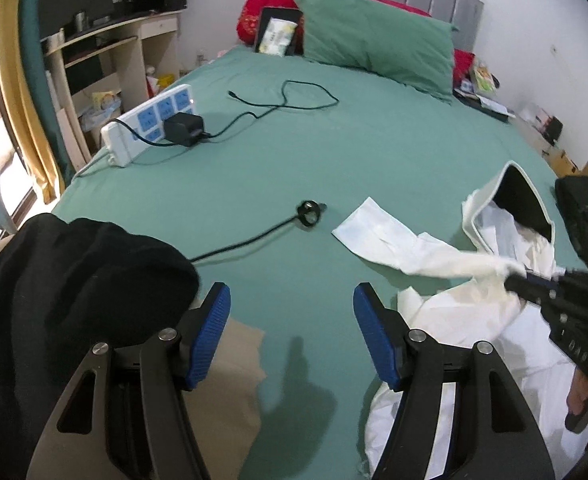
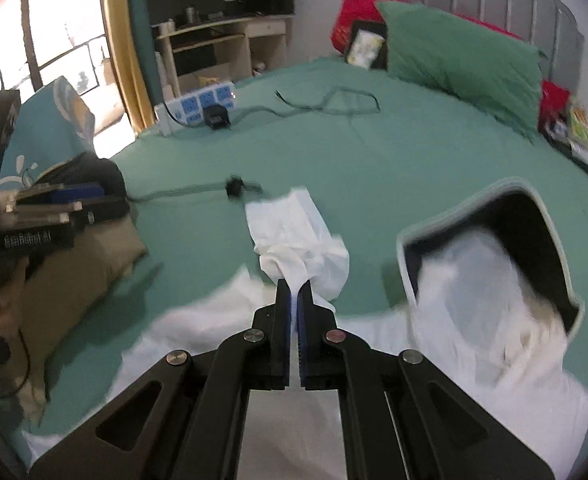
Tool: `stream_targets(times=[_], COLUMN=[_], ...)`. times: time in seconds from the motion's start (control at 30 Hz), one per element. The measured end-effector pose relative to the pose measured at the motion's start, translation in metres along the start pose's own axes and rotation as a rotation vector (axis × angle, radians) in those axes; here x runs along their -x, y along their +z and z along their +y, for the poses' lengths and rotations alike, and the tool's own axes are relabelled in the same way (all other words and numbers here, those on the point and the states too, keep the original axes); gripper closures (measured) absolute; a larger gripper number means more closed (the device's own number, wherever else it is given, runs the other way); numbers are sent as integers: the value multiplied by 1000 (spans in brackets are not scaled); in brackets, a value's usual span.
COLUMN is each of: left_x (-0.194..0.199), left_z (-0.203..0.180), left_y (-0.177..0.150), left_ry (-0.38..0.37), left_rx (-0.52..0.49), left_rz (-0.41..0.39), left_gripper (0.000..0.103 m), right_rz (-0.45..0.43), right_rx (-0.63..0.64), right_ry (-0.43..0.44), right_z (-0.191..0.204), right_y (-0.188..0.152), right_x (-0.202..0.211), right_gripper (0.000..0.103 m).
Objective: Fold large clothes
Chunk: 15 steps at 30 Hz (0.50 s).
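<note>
Nearest, the right gripper has its fingers clamped on a bunched sleeve of the white garment, which sprawls over the green bed. It looks light, limp, prone to slipping; seams or cuffs seem the better holds. Left gripper hangs with fingers apart, empty.

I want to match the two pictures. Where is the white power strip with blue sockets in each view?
Left wrist view: the power strip lies in the upper left, at the left edge of the green bed sheet.
Right wrist view: the power strip is in the upper middle-left, smaller, at the sheet's far edge.
Shared landmark: the black charger plugged into it.
</note>
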<state>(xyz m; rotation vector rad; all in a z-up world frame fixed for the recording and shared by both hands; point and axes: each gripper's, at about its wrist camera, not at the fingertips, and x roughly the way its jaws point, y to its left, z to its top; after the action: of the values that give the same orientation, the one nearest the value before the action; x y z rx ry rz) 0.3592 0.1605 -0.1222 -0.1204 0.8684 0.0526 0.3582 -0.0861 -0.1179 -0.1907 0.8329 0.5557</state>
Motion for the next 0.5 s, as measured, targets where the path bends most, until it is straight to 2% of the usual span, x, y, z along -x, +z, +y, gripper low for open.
stream_targets(times=[0.17, 0.23, 0.3, 0.37, 0.4, 0.43, 0.5], left_x=[-7, -12, -18, -21, -23, -26, -31], left_z=[-4, -1, 3, 7, 8, 9, 12], left_y=[-6, -8, -9, -8, -8, -8, -7], left_ry=[6, 11, 10, 5, 9, 11, 14], left_rx=[-14, -9, 3, 20, 25, 30, 43], left_rz=[28, 40, 58, 61, 67, 73, 73], left_gripper=[34, 34, 34, 34, 34, 34, 34], right_rz=[100, 130, 128, 91, 58, 32, -2], right_rx=[-94, -110, -96, -67, -49, -28, 35], right_ry=[-84, -114, -151, -167, -159, -150, -132], right_z=[-23, -29, -29, -24, -20, -15, 1], right_y=[-39, -47, -49, -39, -29, -21, 1], right_x=[-7, -8, -4, 0, 2, 2, -6], right_gripper=[99, 93, 77, 52, 47, 37, 33])
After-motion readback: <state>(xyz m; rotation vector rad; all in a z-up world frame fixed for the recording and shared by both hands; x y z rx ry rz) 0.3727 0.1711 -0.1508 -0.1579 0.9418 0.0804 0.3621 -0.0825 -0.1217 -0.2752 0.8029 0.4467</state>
